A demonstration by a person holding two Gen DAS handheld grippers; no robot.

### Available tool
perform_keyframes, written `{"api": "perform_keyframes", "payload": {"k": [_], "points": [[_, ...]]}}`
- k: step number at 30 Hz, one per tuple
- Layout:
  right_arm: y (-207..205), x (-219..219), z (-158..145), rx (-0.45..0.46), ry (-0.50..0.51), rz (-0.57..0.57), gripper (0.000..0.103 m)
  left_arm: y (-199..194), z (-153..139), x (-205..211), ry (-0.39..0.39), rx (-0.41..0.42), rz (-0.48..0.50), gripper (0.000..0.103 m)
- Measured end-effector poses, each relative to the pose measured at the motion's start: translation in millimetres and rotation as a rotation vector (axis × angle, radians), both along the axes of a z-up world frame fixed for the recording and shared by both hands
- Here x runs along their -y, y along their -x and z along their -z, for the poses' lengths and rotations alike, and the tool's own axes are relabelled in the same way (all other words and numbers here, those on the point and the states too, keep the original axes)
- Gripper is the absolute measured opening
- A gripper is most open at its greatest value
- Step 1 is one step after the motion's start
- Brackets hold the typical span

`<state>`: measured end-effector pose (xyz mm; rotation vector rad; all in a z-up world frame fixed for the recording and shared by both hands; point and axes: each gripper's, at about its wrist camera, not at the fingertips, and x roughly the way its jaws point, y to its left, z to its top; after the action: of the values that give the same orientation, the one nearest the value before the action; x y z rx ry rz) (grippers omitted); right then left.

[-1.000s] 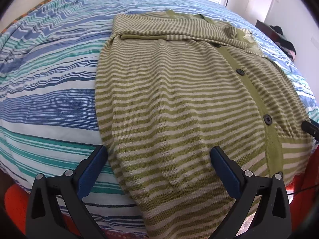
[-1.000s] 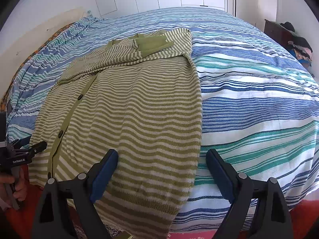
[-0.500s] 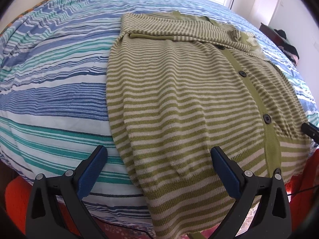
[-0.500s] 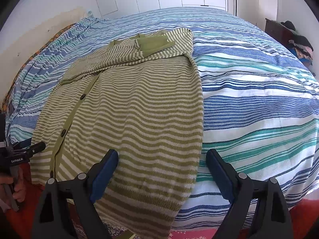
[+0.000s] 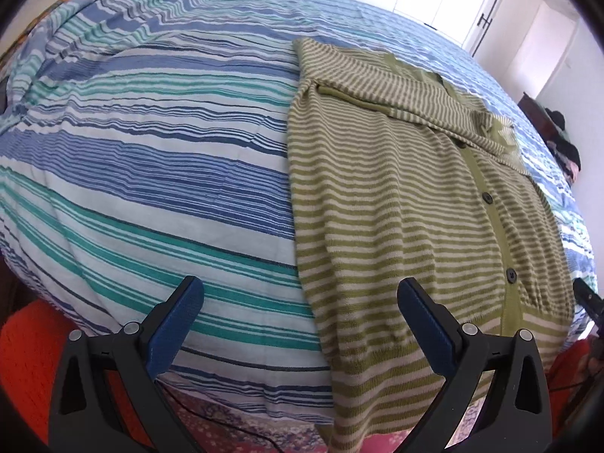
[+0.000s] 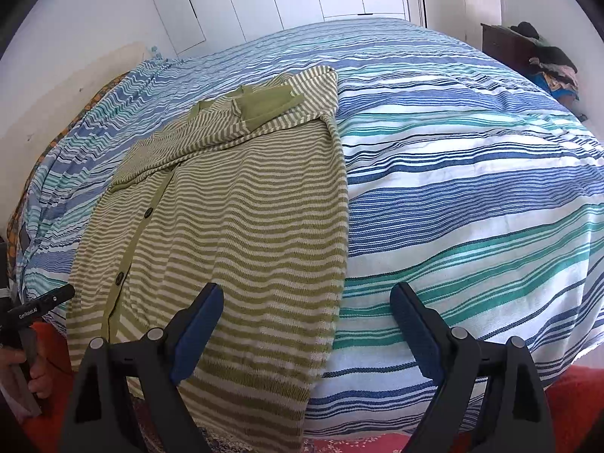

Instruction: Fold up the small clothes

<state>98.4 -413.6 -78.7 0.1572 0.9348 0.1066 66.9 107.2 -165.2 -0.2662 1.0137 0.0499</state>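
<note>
While both grippers, left (image 5: 300, 324) and right (image 6: 305, 326), gape empty, the striped cardigan (image 5: 415, 204) overhangs the bed's (image 5: 151, 151) near edge.

Open bedspread (image 5: 151, 173) is left on both sides of the cardigan (image 6: 234, 226); only its hem is overhung at the bed's near edge.

Cardigan (image 5: 407, 204) flat on bed (image 5: 151, 158)
</note>
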Motion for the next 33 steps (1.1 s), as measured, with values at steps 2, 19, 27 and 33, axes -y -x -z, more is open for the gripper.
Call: {"api": "perform_keyframes", "payload": {"k": [2,19,27,33], "points": [[0,11,-5,0.018,-0.038,0.038,0.089,2,2,-19,0.061,-0.011,-0.053,0.102],[-11,49,5,-0.372,-0.598,-0.167,0.089,17,21,32,0.282,-0.166,0.272,0.101],[-5,14,36,-0.460,-0.683,-0.275,0.090,16,22,36,0.392,-0.175,0.321,0.082],[-3,4,36,-0.482,-0.572,-0.274,0.088,16,34,31,0.374,-0.230,0.275,0.078]]}}
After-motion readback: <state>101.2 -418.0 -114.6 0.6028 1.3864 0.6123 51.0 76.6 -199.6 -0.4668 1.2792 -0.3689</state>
